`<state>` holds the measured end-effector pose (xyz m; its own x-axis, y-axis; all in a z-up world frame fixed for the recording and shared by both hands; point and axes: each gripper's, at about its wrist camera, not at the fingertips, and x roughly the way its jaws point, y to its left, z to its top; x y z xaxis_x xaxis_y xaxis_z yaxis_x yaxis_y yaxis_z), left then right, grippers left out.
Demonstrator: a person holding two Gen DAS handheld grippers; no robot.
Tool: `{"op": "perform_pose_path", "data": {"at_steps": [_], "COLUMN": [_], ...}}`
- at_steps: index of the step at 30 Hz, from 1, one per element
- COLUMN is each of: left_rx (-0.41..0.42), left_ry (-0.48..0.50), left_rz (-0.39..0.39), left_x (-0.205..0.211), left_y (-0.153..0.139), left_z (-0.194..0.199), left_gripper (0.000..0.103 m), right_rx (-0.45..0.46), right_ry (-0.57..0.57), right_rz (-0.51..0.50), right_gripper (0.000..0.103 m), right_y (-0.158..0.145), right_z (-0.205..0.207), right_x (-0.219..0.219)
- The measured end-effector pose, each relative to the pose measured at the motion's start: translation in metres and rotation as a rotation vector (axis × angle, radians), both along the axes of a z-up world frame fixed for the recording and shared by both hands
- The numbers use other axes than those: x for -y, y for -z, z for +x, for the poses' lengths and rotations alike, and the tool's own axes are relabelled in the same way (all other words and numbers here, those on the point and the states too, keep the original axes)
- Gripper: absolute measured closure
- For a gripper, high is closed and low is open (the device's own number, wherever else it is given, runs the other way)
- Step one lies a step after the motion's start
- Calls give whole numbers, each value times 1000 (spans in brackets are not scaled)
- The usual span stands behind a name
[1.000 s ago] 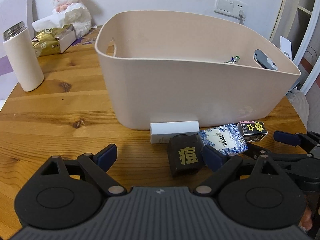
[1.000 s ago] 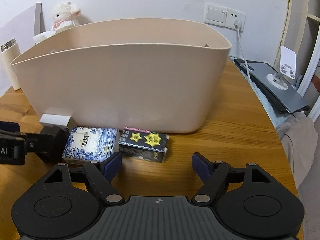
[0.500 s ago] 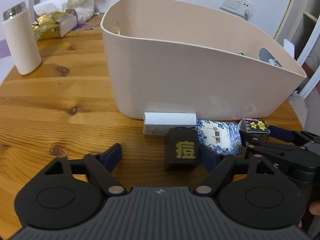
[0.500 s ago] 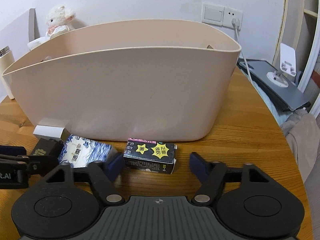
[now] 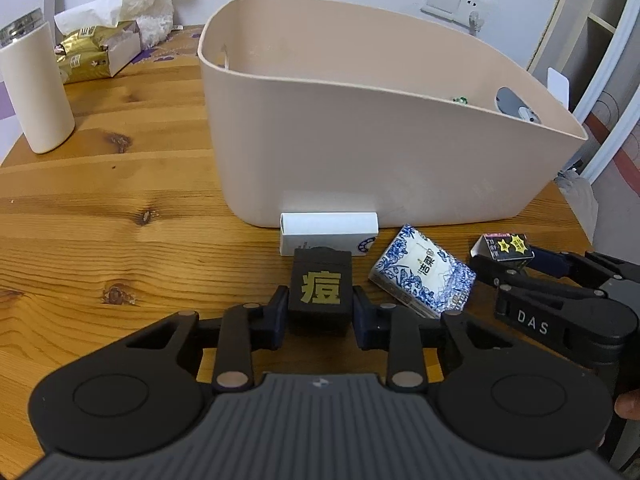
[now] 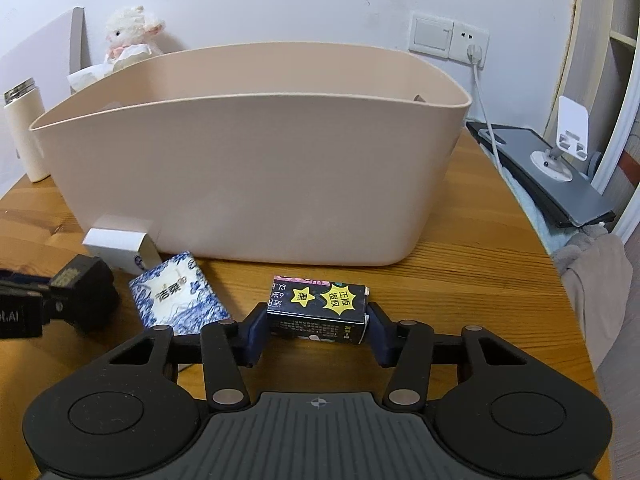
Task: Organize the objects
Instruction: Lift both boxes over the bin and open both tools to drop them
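Note:
A large beige bin (image 5: 384, 152) (image 6: 256, 168) stands on the wooden table (image 5: 100, 208). In front of it lie a white box (image 5: 328, 226) (image 6: 120, 244) and a blue-patterned tissue pack (image 5: 422, 276) (image 6: 178, 296). My left gripper (image 5: 320, 310) is shut on a black box with a gold character (image 5: 320, 290), also seen in the right wrist view (image 6: 82, 294). My right gripper (image 6: 316, 326) is shut on a black box with yellow stars (image 6: 318, 312) (image 5: 506, 246). Both boxes sit low over the table. A few small items lie inside the bin's right end (image 5: 516, 110).
A white flask (image 5: 34, 88) stands at the table's left. Behind it are a gold tissue pack (image 5: 88, 58) and a plush lamb (image 5: 136, 4). A wall socket with a cable (image 6: 474, 48), a grey tablet (image 6: 548, 176) and a white stand (image 6: 568, 140) are to the right.
Both grippers moved forward and went from open to shut, the left onto the black gold-character box, the right onto the star box. The tissue pack has turned slightly.

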<state>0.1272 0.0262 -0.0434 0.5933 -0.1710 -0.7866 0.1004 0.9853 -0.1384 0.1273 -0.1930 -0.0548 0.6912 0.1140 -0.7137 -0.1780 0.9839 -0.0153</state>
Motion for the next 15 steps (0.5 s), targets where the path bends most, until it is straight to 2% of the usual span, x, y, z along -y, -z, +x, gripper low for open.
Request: {"op": "perform_pose_path", "data": {"at_steps": [9,15], "left_rx": [52,130], "left_ry": [10,17], "left_rz": [4,-7], "left_x": [-6,-11], "left_y": [-21,-50], "left_z": [-19,-34], "left_gripper": [69,69], "right_rx": [75,171], "right_ry": [-4,-6], "right_rz": [9,20], "right_gripper": [56,56], "right_y": [-37,-71], "right_z": [-28,-44], "right_x": [9,12]}}
